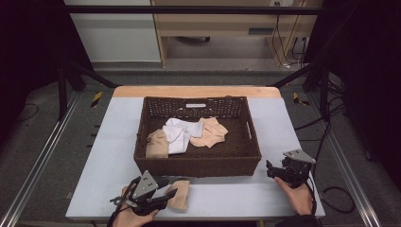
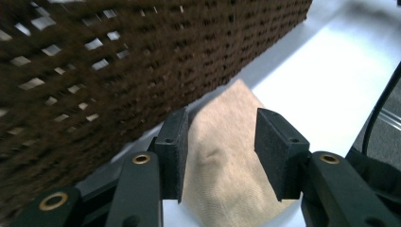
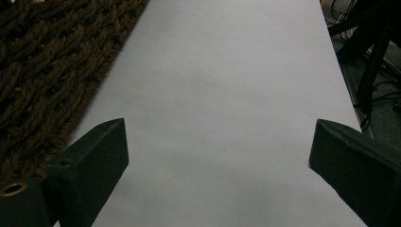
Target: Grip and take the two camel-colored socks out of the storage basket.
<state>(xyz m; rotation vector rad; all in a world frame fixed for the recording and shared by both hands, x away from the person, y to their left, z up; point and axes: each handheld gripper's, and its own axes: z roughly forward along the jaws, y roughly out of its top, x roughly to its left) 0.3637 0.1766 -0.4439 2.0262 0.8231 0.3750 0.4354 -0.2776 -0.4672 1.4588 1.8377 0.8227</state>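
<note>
While both hands sit at the near side of the basket [image 1: 236, 163], status as follows:

left gripper [image 1: 166, 187]: in my left hand, on the table just in front of the basket's near wall, toward its left corner. Jaws apart, nothing clamped.

beige cloth [image 2: 227, 161]: flat on the table between my left gripper's pads, right up against the basket's front wall, outside it. From the left gripper view there's a gap between cloth and at least the right pad; can't tell if the left pad brushes it. High view shows it as a small folded piece just right of my left gripper.

right gripper [image 1: 270, 169]: in my right hand, beside the basket's near right corner, close to it but apart. Jaws wide apart; the right gripper view shows only bare table between them, basket weave along the left edge.

basket: dark brown wicker, rectangular, centred on the table [image 1: 283, 123], handle slots in its walls.

basket contents: a beige piece [image 1: 157, 144] at the left of the pile, a white piece [image 1: 179, 135] in the middle, a peach piece [image 1: 211, 132] to its right; all three overlap or touch, lying in the basket's middle toward the far wall.

table: light grey top, wooden strip along the edge beyond the basket.
</note>
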